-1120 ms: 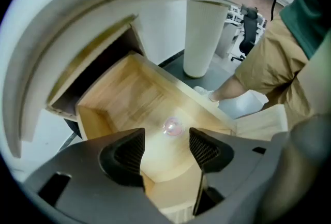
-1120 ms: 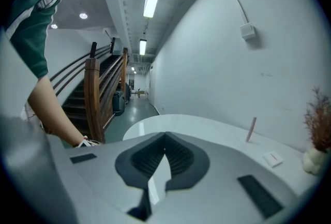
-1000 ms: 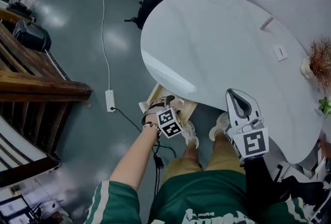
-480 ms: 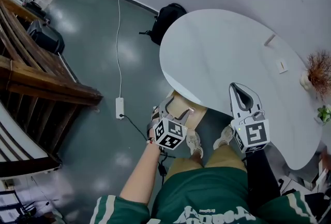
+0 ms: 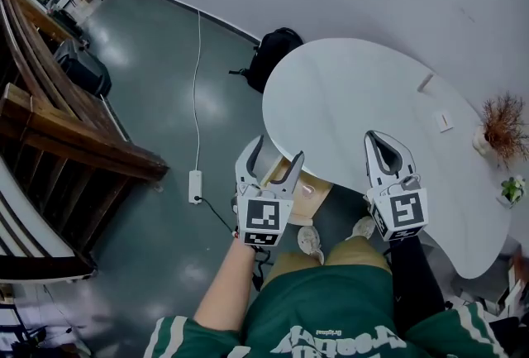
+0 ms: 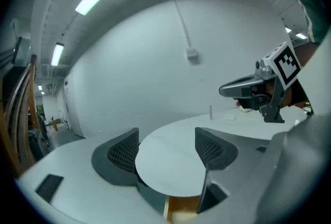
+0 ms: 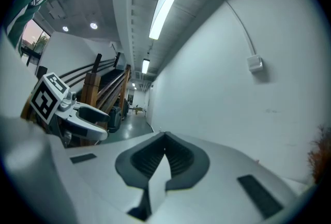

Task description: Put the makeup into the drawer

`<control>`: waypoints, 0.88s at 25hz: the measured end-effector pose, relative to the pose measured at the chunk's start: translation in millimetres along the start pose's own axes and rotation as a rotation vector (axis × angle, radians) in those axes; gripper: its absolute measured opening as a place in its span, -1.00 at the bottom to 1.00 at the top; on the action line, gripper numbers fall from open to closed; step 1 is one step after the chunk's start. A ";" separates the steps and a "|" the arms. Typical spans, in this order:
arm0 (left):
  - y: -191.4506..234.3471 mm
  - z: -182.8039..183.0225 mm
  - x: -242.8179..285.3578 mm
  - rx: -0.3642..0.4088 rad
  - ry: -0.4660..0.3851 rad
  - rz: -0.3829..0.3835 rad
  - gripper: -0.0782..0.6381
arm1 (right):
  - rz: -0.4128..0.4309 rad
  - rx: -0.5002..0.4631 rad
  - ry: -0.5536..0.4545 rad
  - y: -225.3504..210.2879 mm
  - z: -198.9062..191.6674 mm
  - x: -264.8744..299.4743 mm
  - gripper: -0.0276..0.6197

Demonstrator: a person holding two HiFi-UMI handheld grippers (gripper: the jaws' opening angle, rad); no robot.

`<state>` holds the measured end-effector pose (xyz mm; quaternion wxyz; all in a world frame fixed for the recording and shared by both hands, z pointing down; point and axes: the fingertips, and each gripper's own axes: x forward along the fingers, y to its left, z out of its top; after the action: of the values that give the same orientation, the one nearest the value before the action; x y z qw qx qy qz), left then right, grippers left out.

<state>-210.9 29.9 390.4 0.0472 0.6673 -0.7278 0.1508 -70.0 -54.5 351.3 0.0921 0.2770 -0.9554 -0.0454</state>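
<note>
An open wooden drawer (image 5: 318, 185) juts out from under the white table (image 5: 355, 100), by the person's shoes. A small pale item (image 5: 307, 189) lies in it; I cannot tell what it is. My left gripper (image 5: 272, 151) hangs above the drawer's left end at table height. It is open, its jaws have just been opening, and nothing is between them. In the left gripper view the left gripper (image 6: 166, 148) frames the table edge, with the drawer (image 6: 182, 206) below. My right gripper (image 5: 382, 138) is shut and empty over the table's near edge; its tips meet in the right gripper view (image 7: 165, 137).
A black backpack (image 5: 277, 50) lies on the floor beyond the table. A power strip (image 5: 196, 185) with a white cable sits left of the drawer. A wooden stair rail (image 5: 74, 133) fills the left. A dried plant (image 5: 500, 121) and small cards (image 5: 445, 122) stand on the table's far right.
The left gripper has risen from down by the drawer to table height, rolled, and its jaws have spread. The right gripper has lifted a little. The head view has tilted toward the wall.
</note>
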 end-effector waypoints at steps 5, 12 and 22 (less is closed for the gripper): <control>7.3 54.4 -12.2 -0.010 -0.142 0.060 0.16 | -0.017 0.003 -0.047 -7.7 18.2 0.0 -0.90; -13.8 81.5 -0.2 -0.006 -0.208 0.033 0.16 | -0.049 0.001 -0.048 -24.1 16.5 -10.9 -0.90; -102.9 111.6 85.5 0.033 -0.208 -0.151 0.16 | -0.205 0.036 -0.019 -136.3 -6.2 -42.0 -0.90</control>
<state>-103.6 -90.0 323.6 -0.0283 0.7329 -0.6739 0.0889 37.1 -147.0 332.2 0.0730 0.3745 -0.9235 -0.0398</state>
